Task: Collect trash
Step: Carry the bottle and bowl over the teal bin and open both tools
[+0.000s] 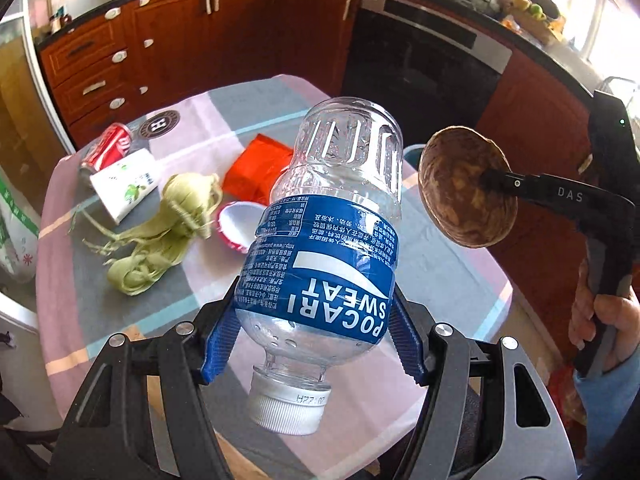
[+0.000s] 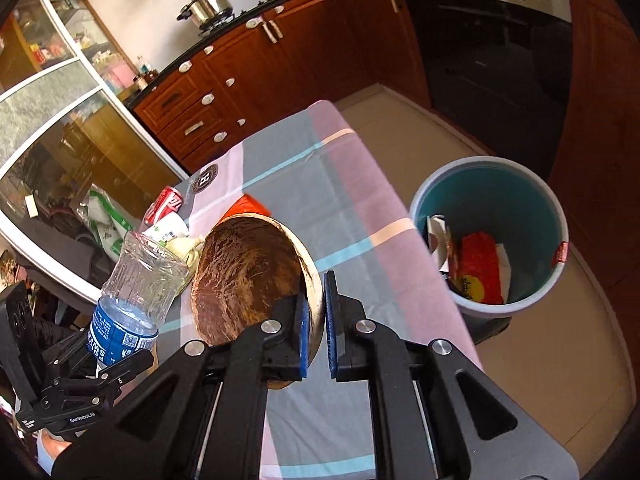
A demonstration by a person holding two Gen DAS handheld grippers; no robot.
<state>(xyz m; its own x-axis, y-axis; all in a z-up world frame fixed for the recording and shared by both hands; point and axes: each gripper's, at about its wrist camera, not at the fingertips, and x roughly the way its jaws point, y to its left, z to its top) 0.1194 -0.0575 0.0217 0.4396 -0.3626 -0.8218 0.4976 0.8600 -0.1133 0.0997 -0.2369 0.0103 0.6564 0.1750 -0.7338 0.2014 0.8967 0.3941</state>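
My left gripper [image 1: 312, 344] is shut on an empty clear plastic bottle [image 1: 332, 232] with a blue label, held cap-down above the table. In the right wrist view that bottle [image 2: 140, 276] shows at the lower left. My right gripper [image 2: 316, 320] is shut on the rim of a brown coconut shell half [image 2: 248, 276], lifted over the checked tablecloth [image 2: 344, 184]. From the left wrist view the shell [image 1: 464, 188] hangs to the right of the bottle. A blue bin [image 2: 556, 216] with wrappers inside stands on the floor beside the table's right edge.
On the table lie a red can [image 1: 108, 148], a white carton [image 1: 124, 188], a green fibre bundle [image 1: 160, 232], an orange wrapper [image 1: 256, 168] and a white-fleshed coconut piece [image 1: 238, 224]. Wooden cabinets [image 1: 180, 44] and a dark oven [image 1: 420, 72] stand behind. A hand [image 1: 604, 320] holds the right gripper.
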